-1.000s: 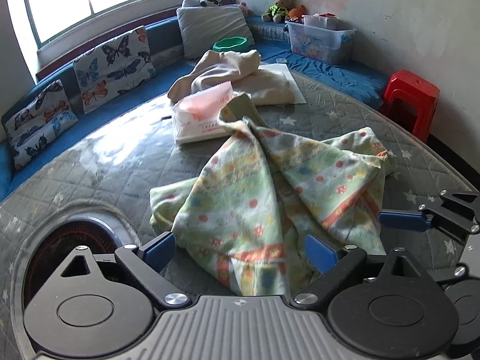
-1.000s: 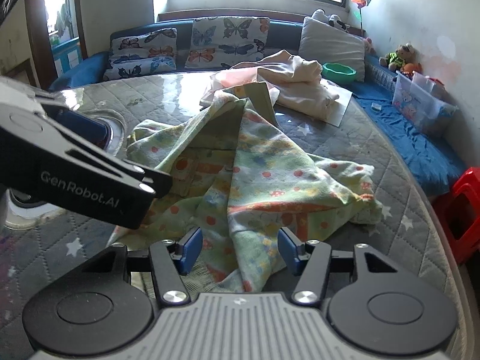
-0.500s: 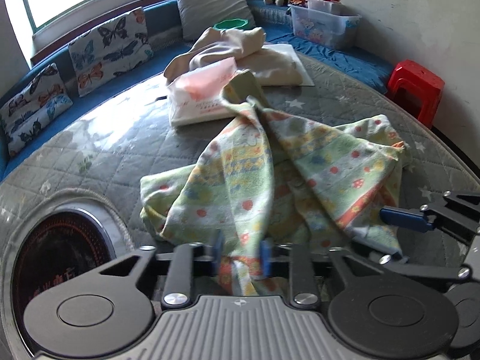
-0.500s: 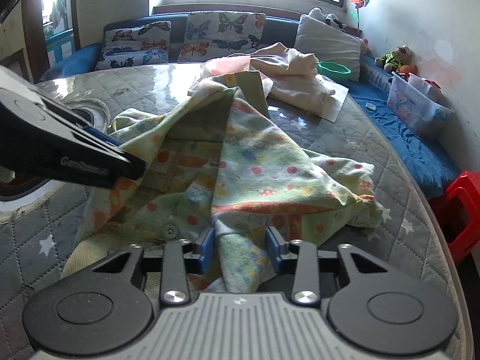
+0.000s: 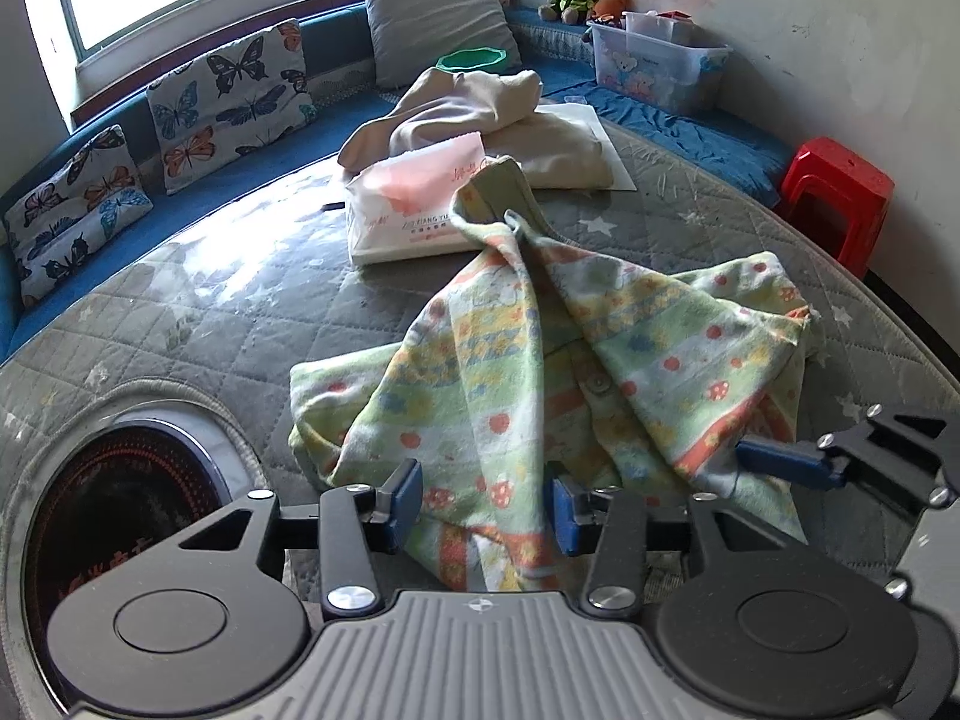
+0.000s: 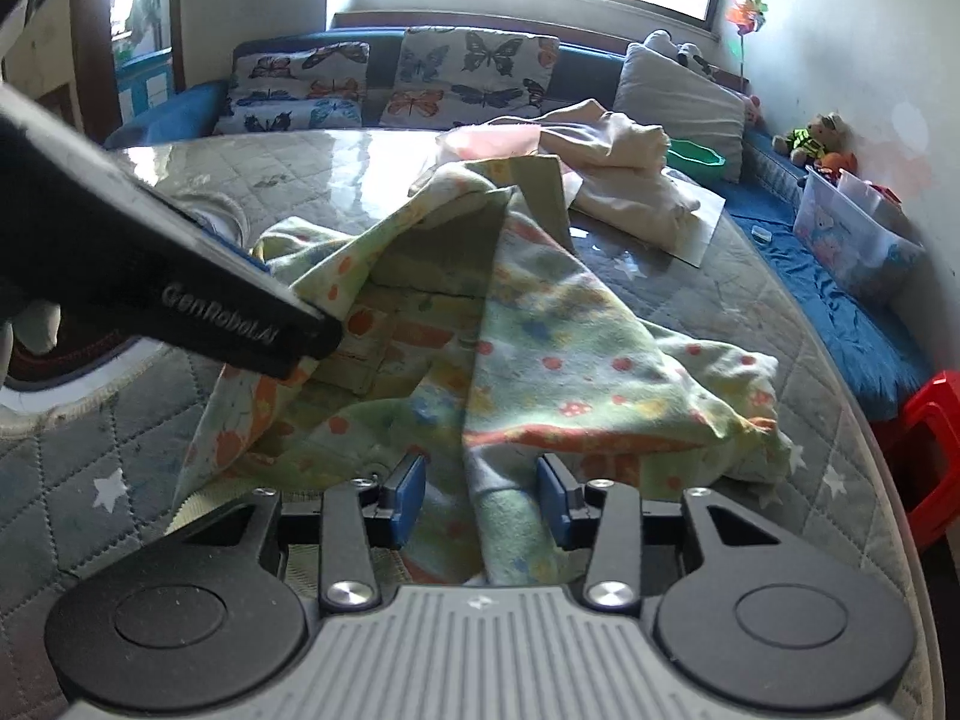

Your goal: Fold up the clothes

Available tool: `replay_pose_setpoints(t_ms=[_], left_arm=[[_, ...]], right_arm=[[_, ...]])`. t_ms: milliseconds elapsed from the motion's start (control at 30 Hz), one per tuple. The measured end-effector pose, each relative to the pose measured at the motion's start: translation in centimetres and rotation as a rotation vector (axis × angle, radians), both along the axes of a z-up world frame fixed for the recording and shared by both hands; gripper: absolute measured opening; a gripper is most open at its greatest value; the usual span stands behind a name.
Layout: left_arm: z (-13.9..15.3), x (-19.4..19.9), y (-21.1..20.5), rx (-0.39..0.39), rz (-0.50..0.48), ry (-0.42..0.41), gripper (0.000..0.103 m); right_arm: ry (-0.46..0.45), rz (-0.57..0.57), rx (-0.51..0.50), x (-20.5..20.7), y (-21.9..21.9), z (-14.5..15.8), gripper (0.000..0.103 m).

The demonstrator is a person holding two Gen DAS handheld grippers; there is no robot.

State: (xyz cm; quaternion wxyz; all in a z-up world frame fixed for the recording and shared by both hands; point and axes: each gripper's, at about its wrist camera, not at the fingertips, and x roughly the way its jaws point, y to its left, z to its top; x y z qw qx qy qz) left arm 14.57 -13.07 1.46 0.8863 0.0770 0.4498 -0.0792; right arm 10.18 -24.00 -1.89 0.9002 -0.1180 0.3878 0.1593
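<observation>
Both tools opening: left tool [image 5: 485, 504] and right tool [image 6: 480, 492] astride printed garment [image 5: 570, 360], pads unpressed; tissue pack [image 5: 414, 204], beige clothes [image 5: 480, 114] beyond on desk [image 5: 240, 300].

There is one green patterned garment [image 5: 576, 372] on one quilted table [image 5: 228, 324]. Behind it lie one beige garment [image 5: 480, 114] and one white plastic packet [image 5: 414, 210]. I count three butterfly cushions [image 6: 474, 75] and one grey pillow [image 5: 438, 30]. There is one green bowl [image 5: 478, 60], one clear storage box [image 5: 660, 66], one red stool [image 5: 840, 198] and two grippers: the left gripper [image 5: 483, 504] and the right gripper [image 6: 480, 498].
</observation>
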Motion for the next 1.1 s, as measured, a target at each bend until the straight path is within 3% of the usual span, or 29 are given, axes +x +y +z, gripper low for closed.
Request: replay_pose_setpoints(t_ms=[100,167,233,367,733,1100], left_arm=[[-0.4,0.4,0.1,-0.001,0.004,0.011,0.046],[-0.7,0.4,0.3,-0.004,0.004,0.015,0.033],[-0.9,0.3,0.8,-0.01,0.008,0.024,0.021],[-0.6,-0.3,1.7,-0.028,0.013,0.012,0.013],[1.1,-3.8,5.3,-0.048,0.025,-0.044,0.007],[1.2,-8.8,10.5,-0.06,0.08,-0.041,0.005]], right_arm=[[-0.006,-0.01,-0.023,0.3,0.2,-0.5,0.04],[-0.018,-0.023,-0.032,0.3,-0.2,-0.6,0.025],[-0.028,-0.031,-0.028,0.0,-0.7,-0.3,0.017],[-0.054,-0.043,-0.009,-0.8,-1.9,0.6,0.007],[-0.108,-0.087,0.044,-3.9,-4.8,3.6,0.005],[-0.059,-0.054,0.13,-6.7,-5.5,5.1,0.005]])
